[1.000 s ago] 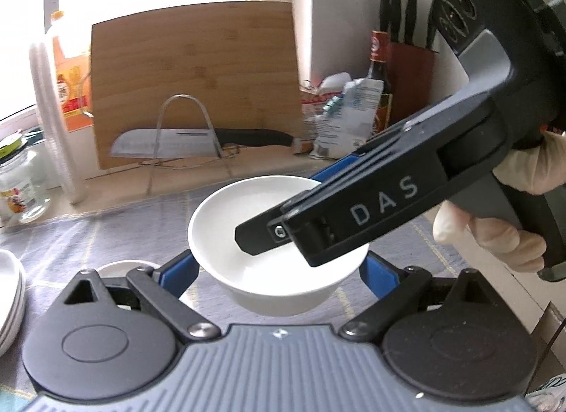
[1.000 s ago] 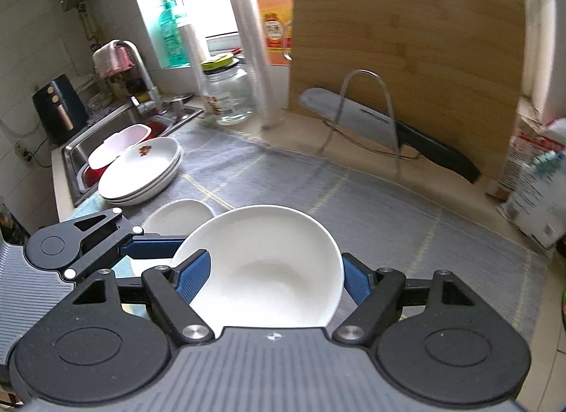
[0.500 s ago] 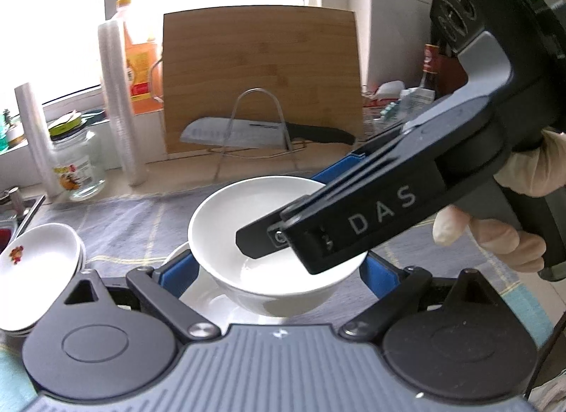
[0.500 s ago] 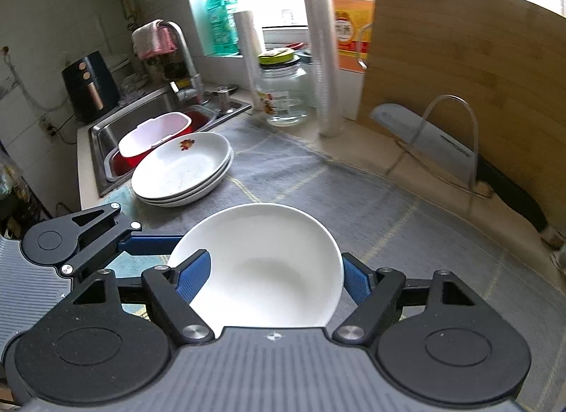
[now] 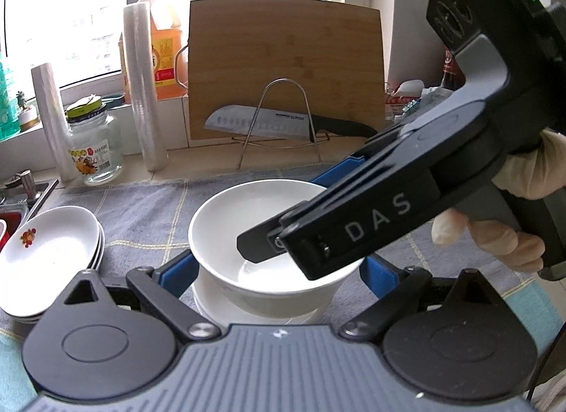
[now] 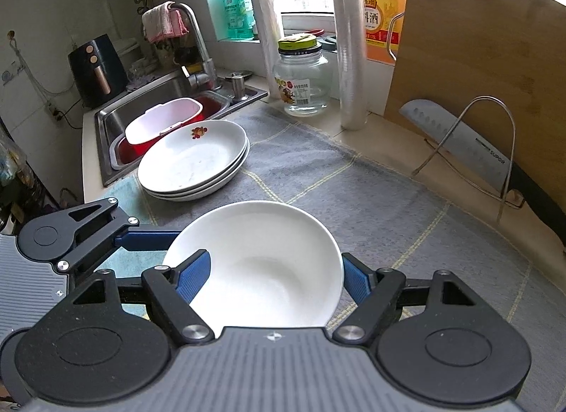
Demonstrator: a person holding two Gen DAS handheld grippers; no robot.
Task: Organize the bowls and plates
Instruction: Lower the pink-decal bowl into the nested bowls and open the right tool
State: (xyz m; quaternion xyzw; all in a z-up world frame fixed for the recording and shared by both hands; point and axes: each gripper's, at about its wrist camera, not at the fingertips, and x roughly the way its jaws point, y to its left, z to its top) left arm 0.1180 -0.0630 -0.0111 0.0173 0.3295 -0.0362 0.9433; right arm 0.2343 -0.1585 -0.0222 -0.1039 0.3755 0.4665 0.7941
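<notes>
Bowl (image 5: pixel 269 231) gripped across by wide left gripper (image 5: pixel 276 270), rim pinched by right gripper (image 6: pixel 272 277); lower level onto second bowl (image 5: pixel 212 302).

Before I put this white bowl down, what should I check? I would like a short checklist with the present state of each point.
1. Right gripper grips the bowl, one finger inside and one outside the wall: ok.
2. Left gripper pads press the bowl's sides: cannot tell; they stand close on both sides.
3. Bowl is empty, so nothing can spill: ok.
4. Second white bowl lies right under the held one in the left wrist view: ok.
5. The two bowls already touch: cannot tell.
6. Plate stack stands apart from the bowl: ok.
</notes>
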